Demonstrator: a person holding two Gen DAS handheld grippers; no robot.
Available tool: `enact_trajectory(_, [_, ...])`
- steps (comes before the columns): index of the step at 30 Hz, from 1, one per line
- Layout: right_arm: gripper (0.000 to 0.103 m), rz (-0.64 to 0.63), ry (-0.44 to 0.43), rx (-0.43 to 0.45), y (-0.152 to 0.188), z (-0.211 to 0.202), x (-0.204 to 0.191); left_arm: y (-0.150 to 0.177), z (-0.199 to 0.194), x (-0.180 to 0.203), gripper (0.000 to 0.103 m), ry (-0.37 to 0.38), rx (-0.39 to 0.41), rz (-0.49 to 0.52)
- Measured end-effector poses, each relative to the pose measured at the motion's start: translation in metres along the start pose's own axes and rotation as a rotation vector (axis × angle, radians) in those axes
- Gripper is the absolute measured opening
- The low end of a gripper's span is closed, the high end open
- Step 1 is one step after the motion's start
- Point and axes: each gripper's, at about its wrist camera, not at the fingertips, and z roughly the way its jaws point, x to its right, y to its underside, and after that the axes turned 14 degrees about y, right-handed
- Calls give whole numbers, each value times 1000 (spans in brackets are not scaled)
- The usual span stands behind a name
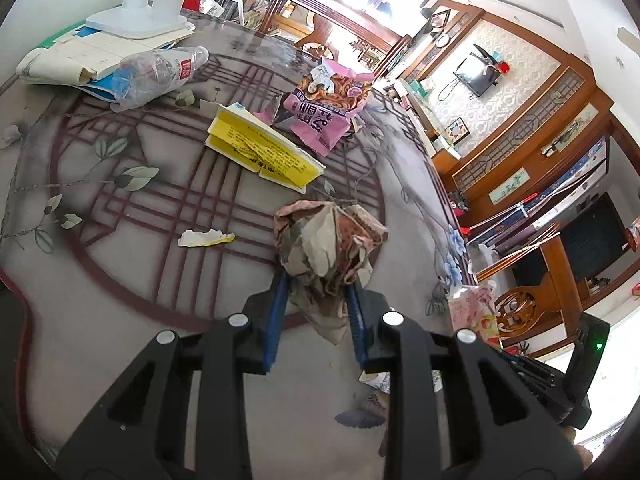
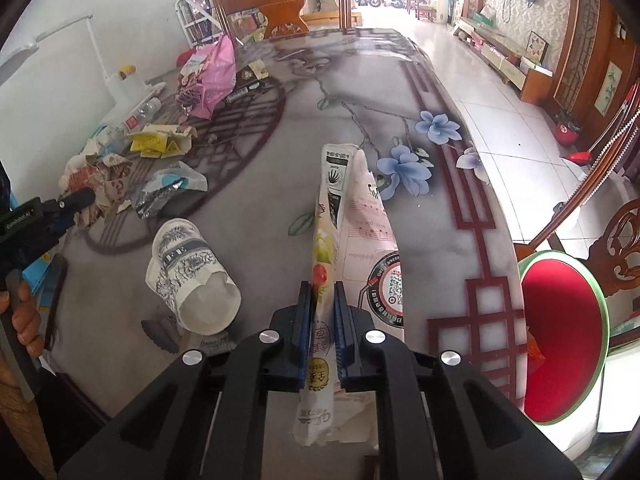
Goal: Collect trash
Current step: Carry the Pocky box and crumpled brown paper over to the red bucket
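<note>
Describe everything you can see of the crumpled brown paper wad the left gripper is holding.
The crumpled paper wad looks like thin printed wrapping paper, tan and beige with reddish-brown patterned patches, balled up with a loose flap hanging down. The left gripper has its blue-padded jaws closed on the wad's lower part. Whether the wad still touches the table cannot be told. In the right wrist view it shows at the far left, among other litter.

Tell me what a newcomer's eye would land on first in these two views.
Most striking is that both grippers are loaded: the left gripper pinches a crumpled brown paper wad above the table, and the right gripper clamps a flat printed pouch. Next come the pink snack bag at the far side, beside a torn yellow box, and the tipped paper cup near the right gripper.
</note>
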Motion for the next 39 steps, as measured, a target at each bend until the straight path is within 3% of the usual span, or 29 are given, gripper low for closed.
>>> enact_trajectory(29, [9, 92, -44, 64, -4, -13, 15, 9, 14, 18, 27, 22, -37, 57])
enact_trajectory(39, [9, 124, -88, 101, -3, -25, 24, 53, 10, 50, 27, 29, -50, 55])
